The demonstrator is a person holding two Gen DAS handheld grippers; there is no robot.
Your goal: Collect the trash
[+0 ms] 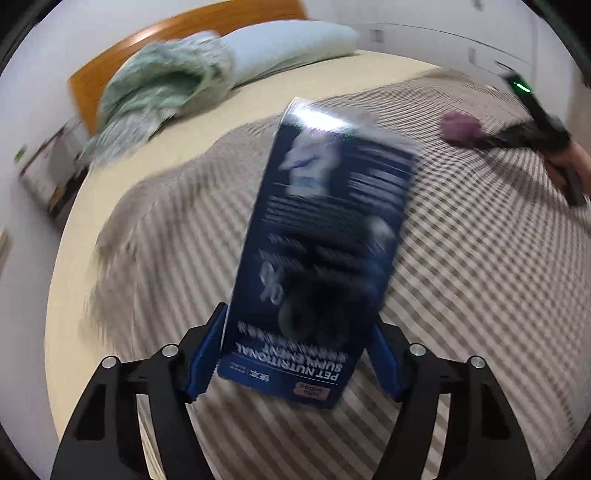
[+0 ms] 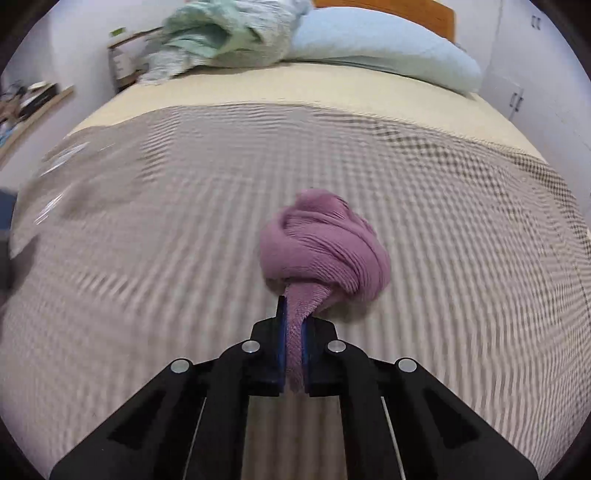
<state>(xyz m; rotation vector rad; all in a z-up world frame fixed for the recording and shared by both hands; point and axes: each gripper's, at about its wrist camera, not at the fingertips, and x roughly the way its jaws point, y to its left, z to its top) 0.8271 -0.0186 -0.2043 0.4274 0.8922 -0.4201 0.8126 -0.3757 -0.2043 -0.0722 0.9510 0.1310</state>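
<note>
Most print on the blue box (image 1: 321,251) is smeared by motion blur — only its lowest lines are legible. The checked blanket (image 2: 147,229) is streaked, and the bedside shelf (image 2: 33,107) is cut off at the picture's edge.

Two wrist views over one bed, both tipped down along my fingers.

My left camera sits close behind my left gripper (image 1: 295,354), facing across the checked blanket (image 1: 480,277) toward the headboard (image 1: 155,40), with my right gripper (image 1: 491,138) at its far right edge. My right camera looks from low behind my right gripper (image 2: 294,343), very near the purple cloth (image 2: 325,247). Both views share the blanket, the pillow (image 2: 388,51) and the green bedding (image 2: 221,33).
</note>
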